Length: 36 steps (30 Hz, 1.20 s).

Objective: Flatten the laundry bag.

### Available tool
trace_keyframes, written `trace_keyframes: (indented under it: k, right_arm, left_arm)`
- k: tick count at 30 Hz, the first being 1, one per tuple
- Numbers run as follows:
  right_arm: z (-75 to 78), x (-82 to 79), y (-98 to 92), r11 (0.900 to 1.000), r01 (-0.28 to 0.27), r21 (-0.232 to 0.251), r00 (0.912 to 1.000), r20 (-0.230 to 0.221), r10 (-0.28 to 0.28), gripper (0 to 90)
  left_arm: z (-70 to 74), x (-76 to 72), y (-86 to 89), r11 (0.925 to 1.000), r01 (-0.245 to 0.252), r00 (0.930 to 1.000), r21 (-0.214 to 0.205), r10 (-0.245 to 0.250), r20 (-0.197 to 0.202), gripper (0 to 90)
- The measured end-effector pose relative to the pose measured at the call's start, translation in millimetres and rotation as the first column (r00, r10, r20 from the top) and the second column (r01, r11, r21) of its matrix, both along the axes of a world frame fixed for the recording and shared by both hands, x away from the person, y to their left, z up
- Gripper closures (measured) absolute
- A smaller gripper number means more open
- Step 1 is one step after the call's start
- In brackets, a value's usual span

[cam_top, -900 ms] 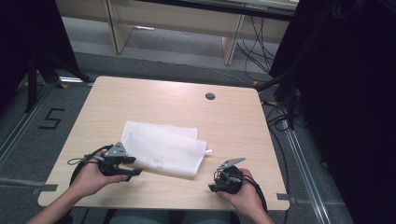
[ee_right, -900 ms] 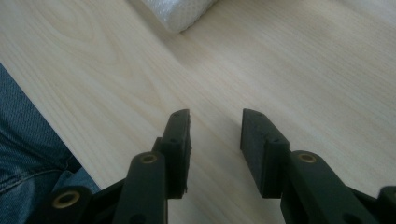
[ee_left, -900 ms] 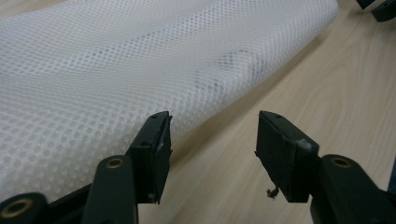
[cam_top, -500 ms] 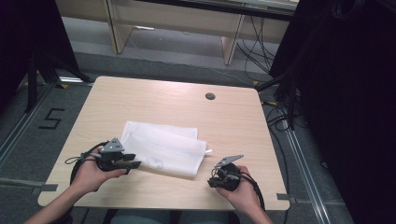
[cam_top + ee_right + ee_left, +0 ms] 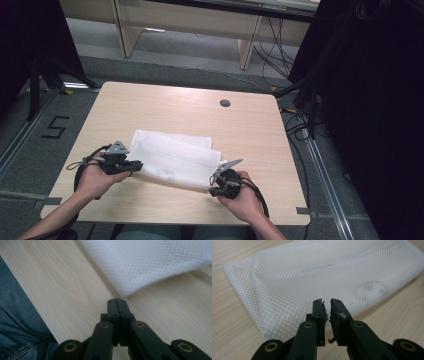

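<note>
Count: one white mesh bag [image 5: 172, 159], one table [image 5: 165, 107] | bag: folded flat, see-through netting | my left gripper [image 5: 326, 305]: jaws nearly together, pinching nothing | my right gripper [image 5: 117, 302]: jaws pressed together, empty

Light wooden table [image 5: 165, 107] bears a round dark grommet [image 5: 225, 103] near its far right corner; grey floor [image 5: 30, 150] left of the table carries a painted numeral 5 [image 5: 55, 127]; cables [image 5: 272, 47] trail beyond the far edge.

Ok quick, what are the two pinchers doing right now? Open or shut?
Left gripper: nearly shut, a thin gap between the jaws, over the white mesh bag, nothing pinched.
Right gripper: shut and empty, beside the bag's corner.
</note>
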State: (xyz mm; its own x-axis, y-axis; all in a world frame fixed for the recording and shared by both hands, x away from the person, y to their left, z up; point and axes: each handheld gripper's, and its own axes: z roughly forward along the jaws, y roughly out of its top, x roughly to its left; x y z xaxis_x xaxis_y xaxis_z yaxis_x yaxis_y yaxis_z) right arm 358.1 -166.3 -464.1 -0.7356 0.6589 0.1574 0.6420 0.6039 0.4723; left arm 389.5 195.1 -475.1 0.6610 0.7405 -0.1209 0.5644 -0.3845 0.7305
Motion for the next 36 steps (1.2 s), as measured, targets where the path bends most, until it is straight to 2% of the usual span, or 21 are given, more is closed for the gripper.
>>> trace_keyframes:
  k: [2,5,6,7,11,15,16,17,19,22,23,24,26,27,28,30,32,33,34,35,36]
  right_arm:
    - [-0.7,4.8,6.8,0.9998,-0.02,-0.005,0.9998,0.007,0.02,90.0]
    - [-2.7,14.0,15.6,0.9997,-0.023,-0.013,0.9997,-0.009,0.023,90.0]
    - [-3.7,17.0,17.7,0.9997,-0.019,-0.018,0.9998,-0.01,0.019,90.0]
    - [-6.1,22.9,21.5,0.9995,-0.013,-0.029,0.9999,-0.004,0.013,90.0]
    - [-8.5,30.7,23.3,0.999,0.0,-0.046,1.0,-0.009,0.0,90.0]
    - [-10.1,35.4,21.5,0.9986,0.015,-0.05,0.9998,-0.015,-0.016,89.3]
    - [-5.9,37.0,20.0,0.9992,0.035,-0.019,0.9991,-0.021,-0.036,88.2]
    - [-1.9,39.3,18.1,0.9992,0.038,-0.015,0.9993,-0.005,-0.038,87.3]
    - [2.2,41.6,16.5,0.9987,0.05,-0.005,0.9987,0.011,-0.05,86.0]
    - [14.0,51.6,10.8,0.9958,0.09,0.015,0.9937,0.065,-0.091,78.2]
    - [20.1,60.3,8.3,0.9923,0.124,-0.003,0.989,0.082,-0.123,72.7]
    - [20.0,65.8,6.4,0.9929,0.119,-0.001,0.9869,0.11,-0.118,70.0]
    - [22.1,69.3,5.7,0.9897,0.143,-0.007,0.9853,0.095,-0.142,67.2]
    - [22.8,80.0,3.7,0.9912,0.132,-0.005,0.9813,0.141,-0.13,63.0]
    - [23.6,83.0,4.6,0.9896,0.143,-0.01,0.9806,0.137,-0.141,61.5]
    - [23.1,86.9,5.1,0.9905,0.138,-0.004,0.9793,0.15,-0.136,60.4]
    - [21.9,93.0,7.9,0.9907,0.135,-0.015,0.9788,0.157,-0.131,57.8]
    - [18.6,99.0,12.7,0.9913,0.13,-0.022,0.9807,0.15,-0.125,55.5]
    - [18.6,99.0,12.7,0.9913,0.13,-0.022,0.9807,0.15,-0.125,55.5]
    - [17.9,100.1,14.7,0.9901,0.139,-0.021,0.9816,0.136,-0.134,54.0]
    - [15.9,103.6,16.1,0.9915,0.128,-0.023,0.9816,0.145,-0.124,52.5]
  left_arm:
    - [-5.0,5.5,-4.0,0.9996,0.013,0.9996,0.026,-0.012,-0.026,80.9]
    - [-9.3,9.6,-8.4,0.9971,0.032,0.9983,0.068,-0.029,-0.051,79.9]
    - [-10.3,12.5,-9.1,0.9951,0.054,0.9965,0.082,-0.049,-0.069,79.4]
    - [-11.8,14.1,-11.0,0.9959,0.041,0.9962,0.081,-0.035,-0.079,79.2]
    - [-16.2,25.1,-16.1,0.99,0.066,0.9941,0.124,-0.055,-0.094,79.3]
    - [-18.8,31.4,-22.2,0.9877,0.074,0.9938,0.137,-0.062,-0.092,79.0]
    - [-20.6,34.3,-26.9,0.9861,0.077,0.9933,0.147,-0.064,-0.096,79.0]
    - [-20.9,35.6,-28.7,0.9835,0.085,0.9933,0.159,-0.072,-0.091,79.0]
    - [-21.3,36.9,-31.1,0.9836,0.088,0.9922,0.158,-0.072,-0.102,78.9]
    - [-19.9,37.7,-34.3,0.984,0.081,0.994,0.158,-0.069,-0.085,78.7]
    - [-17.3,36.5,-34.6,0.9813,0.095,0.9933,0.168,-0.082,-0.081,78.3]
    - [-15.1,33.7,-37.3,0.9827,0.093,0.9951,0.16,-0.086,-0.048,78.2]
    - [-11.5,32.1,-39.3,0.9826,0.095,0.9949,0.16,-0.088,-0.05,78.1]
    - [-5.3,28.2,-45.8,0.9851,0.105,0.9945,0.137,-0.103,-0.02,78.0]
    - [-1.5,26.6,-49.6,0.9826,0.125,0.9921,0.138,-0.125,-0.004,77.9]
    - [0.1,25.0,-55.4,0.9846,0.125,0.9917,0.122,-0.128,0.012,77.8]
    - [2.6,23.6,-67.1,0.9807,0.155,0.987,0.119,-0.159,0.023,77.4]
    - [1.7,23.6,-79.4,0.9723,0.196,0.9798,0.127,-0.2,0.013,76.5]
    - [1.7,23.6,-79.4,0.9723,0.196,0.9798,0.127,-0.2,0.013,76.3]
    - [-0.1,24.2,-85.0,0.9687,0.21,0.977,0.133,-0.213,0.01,76.3]
    - [-2.8,25.1,-91.2,0.9657,0.219,0.9752,0.139,-0.221,-0.002,75.8]
